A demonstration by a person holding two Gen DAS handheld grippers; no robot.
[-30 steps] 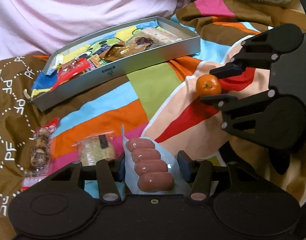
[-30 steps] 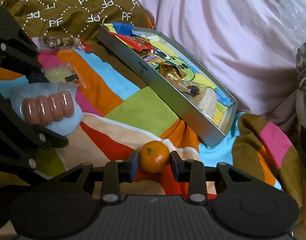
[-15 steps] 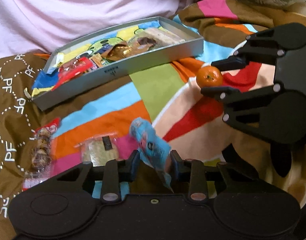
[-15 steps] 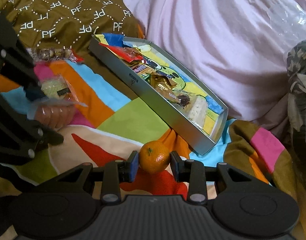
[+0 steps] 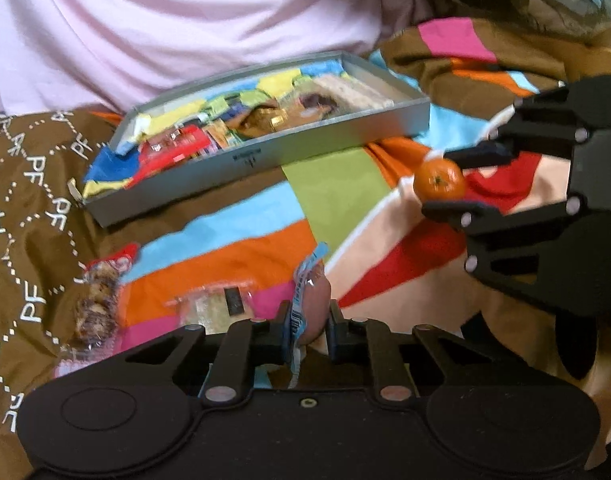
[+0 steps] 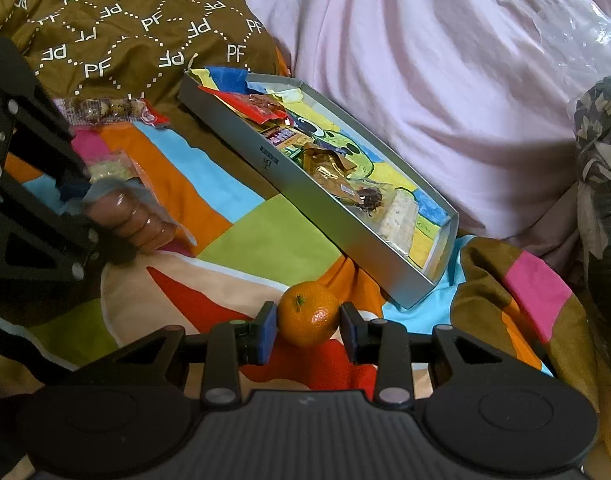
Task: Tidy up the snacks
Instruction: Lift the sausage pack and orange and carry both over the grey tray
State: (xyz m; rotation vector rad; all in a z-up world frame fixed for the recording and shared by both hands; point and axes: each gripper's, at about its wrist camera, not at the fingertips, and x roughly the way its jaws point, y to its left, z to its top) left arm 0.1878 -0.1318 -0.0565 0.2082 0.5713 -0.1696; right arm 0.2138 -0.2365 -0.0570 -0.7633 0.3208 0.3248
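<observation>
Left gripper closing, pads pressing on sausage pack turned on edge above striped blanket. Right gripper clamped on mandarin, lifted near grey tray. Tray on blanket, full of wrapped snacks. Cracker packet, nut bar lying loose on blanket left of pack.

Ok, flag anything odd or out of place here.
The sausage pack stands on edge, squeezed between the closing left gripper jaws. Two snack packets lie on the blanket outside the grey tray. The tray sits tilted.
</observation>
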